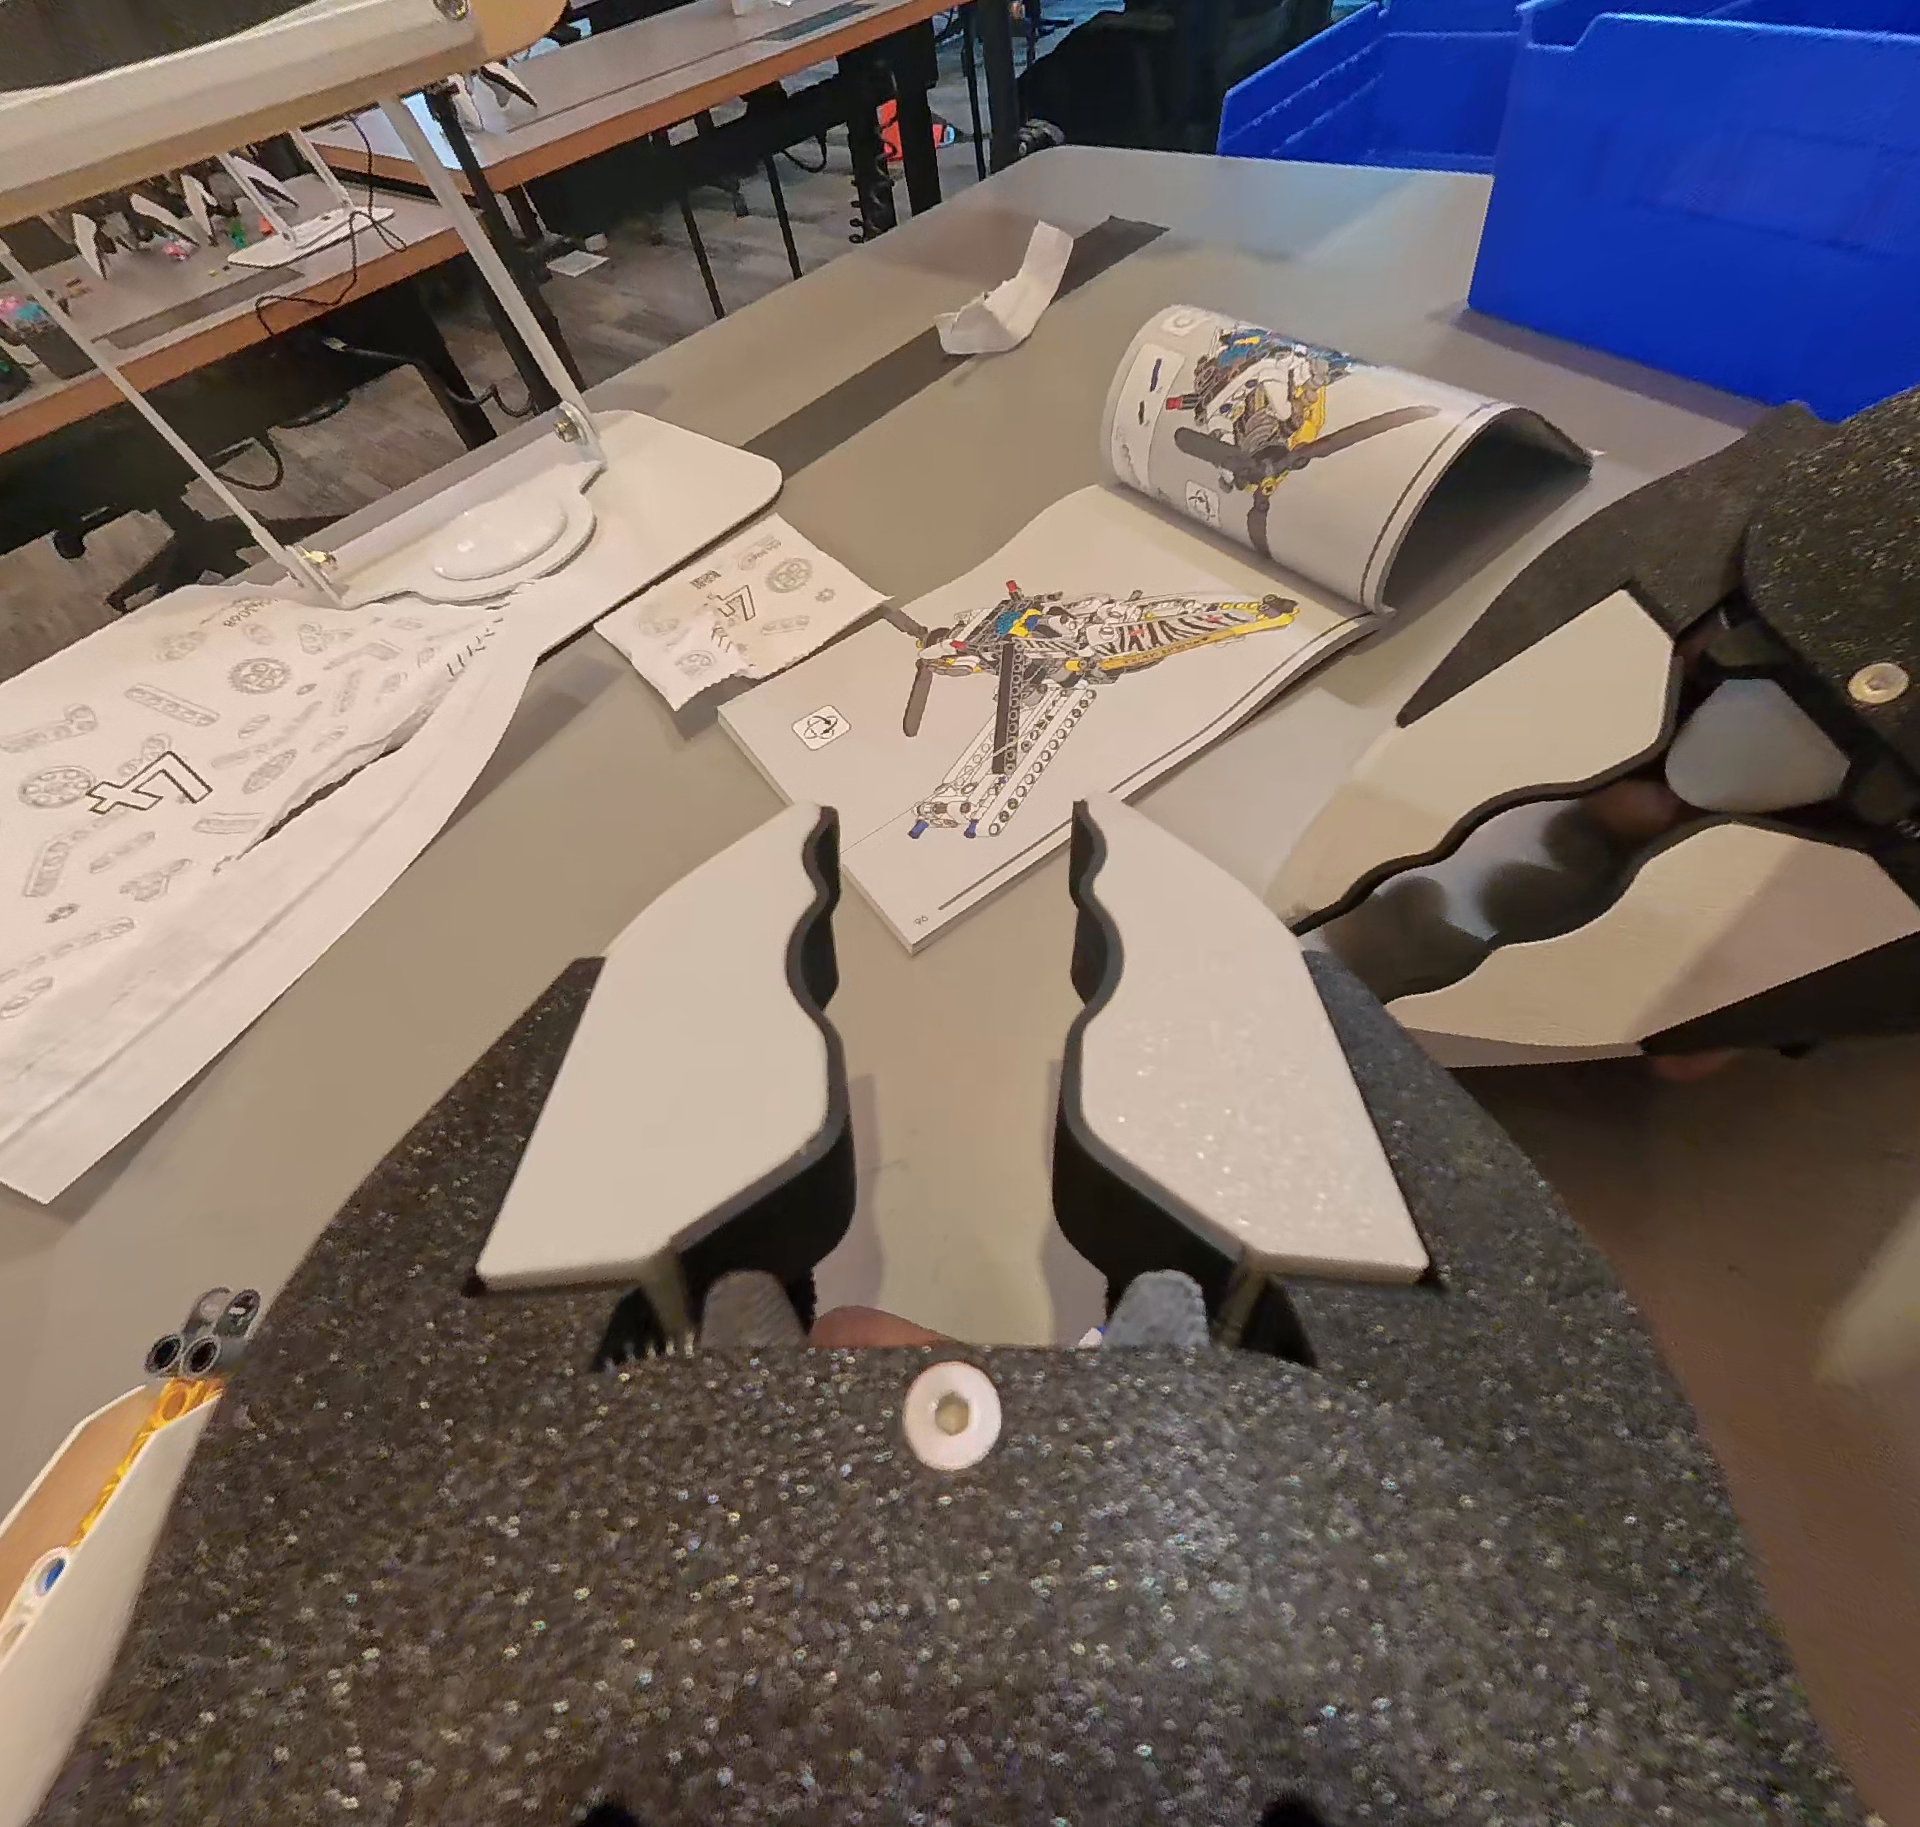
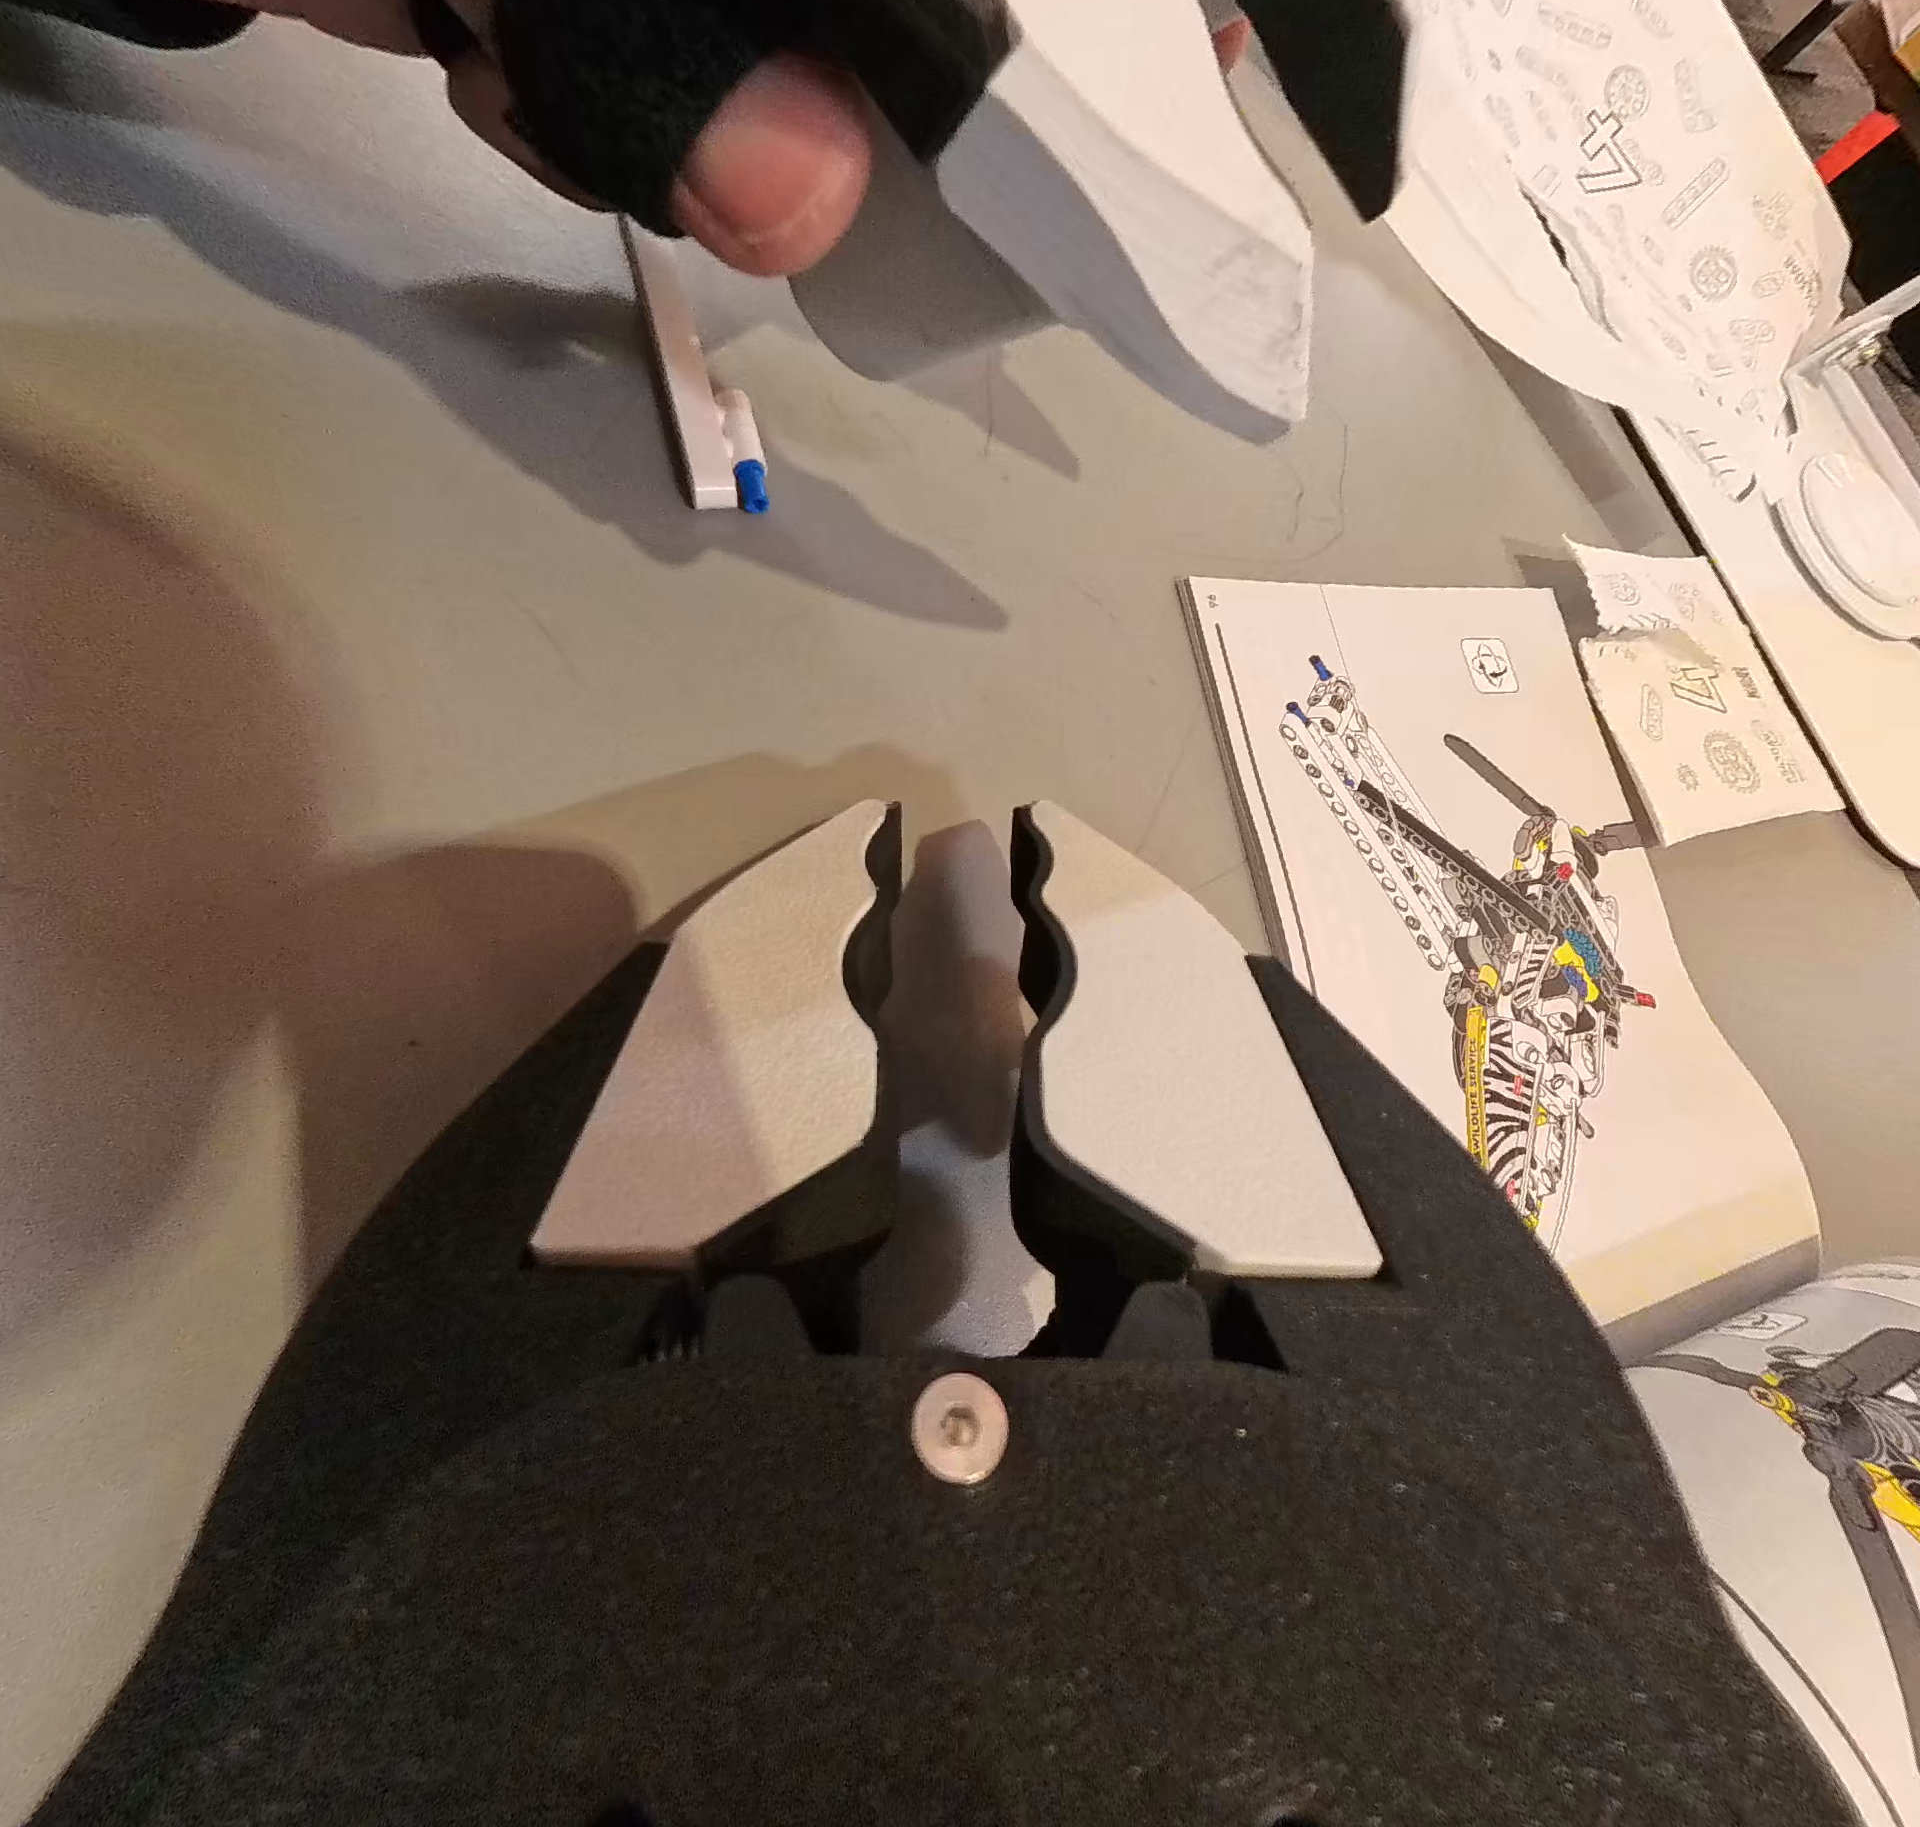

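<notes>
Hovering wide open, gripping nothing: left gripper [image 1: 951, 821] over booklet [image 1: 1049, 697]. Narrower, bare right gripper [image 2: 956, 821]; only here, white piece [image 2: 701, 406] with blue pin

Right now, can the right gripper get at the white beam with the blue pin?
Probably yes. The right gripper is open and empty, with bare table ahead to the white beam; the left gripper's fingers hover close beside it.

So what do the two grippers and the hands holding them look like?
Both grippers, left and right, share one design: a black, speckled, grainy body with a round fastener in the middle, and two flat pale grey fingers whose inner edges are wavy and lined in black. The hand wears a black fingerless knit glove.
</notes>
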The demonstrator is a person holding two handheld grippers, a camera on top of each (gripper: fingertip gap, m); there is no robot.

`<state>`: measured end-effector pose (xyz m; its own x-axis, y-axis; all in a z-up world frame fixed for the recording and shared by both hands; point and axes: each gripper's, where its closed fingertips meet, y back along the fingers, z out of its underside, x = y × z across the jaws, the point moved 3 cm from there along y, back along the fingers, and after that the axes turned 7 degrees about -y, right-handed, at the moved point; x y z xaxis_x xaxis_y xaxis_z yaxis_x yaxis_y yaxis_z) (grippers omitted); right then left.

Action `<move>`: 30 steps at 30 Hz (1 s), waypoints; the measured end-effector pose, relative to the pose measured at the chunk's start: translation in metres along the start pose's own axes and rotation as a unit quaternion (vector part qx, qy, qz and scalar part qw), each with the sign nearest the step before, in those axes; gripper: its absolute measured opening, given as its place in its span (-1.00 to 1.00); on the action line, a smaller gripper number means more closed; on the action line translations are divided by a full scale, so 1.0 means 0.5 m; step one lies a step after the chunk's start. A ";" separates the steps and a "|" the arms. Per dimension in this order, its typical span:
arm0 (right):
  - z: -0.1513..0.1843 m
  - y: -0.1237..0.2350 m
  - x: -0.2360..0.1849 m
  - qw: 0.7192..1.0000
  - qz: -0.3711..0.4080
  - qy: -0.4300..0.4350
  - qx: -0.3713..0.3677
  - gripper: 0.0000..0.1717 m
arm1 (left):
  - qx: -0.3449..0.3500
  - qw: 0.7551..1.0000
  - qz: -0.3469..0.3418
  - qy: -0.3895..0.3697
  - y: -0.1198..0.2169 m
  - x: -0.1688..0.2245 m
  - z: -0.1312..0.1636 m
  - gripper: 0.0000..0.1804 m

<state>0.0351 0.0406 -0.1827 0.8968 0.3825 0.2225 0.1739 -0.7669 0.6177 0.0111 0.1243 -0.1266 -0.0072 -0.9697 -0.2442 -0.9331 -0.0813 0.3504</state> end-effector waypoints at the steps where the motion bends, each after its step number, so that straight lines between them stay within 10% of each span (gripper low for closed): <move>1: 0.000 0.000 0.000 1.000 0.000 0.000 0.000 -0.77 | -0.003 1.000 0.000 0.001 -0.001 -0.001 0.002 -0.51; 13: 0.001 0.000 0.000 1.000 -0.007 -0.004 -0.001 -0.78 | -0.035 0.999 0.004 -0.007 0.036 -0.039 -0.009 -0.49; 30: -0.001 -0.005 -0.001 1.000 -0.012 -0.008 -0.006 -0.81 | -0.155 0.983 -0.100 0.012 0.396 -0.120 0.153 -0.48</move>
<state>0.0339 0.0425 -0.1839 0.8987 0.3922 0.1961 0.1902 -0.7515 0.6317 -0.2010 0.1840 -0.1119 0.1766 -0.9322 -0.3159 -0.7600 -0.3331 0.5581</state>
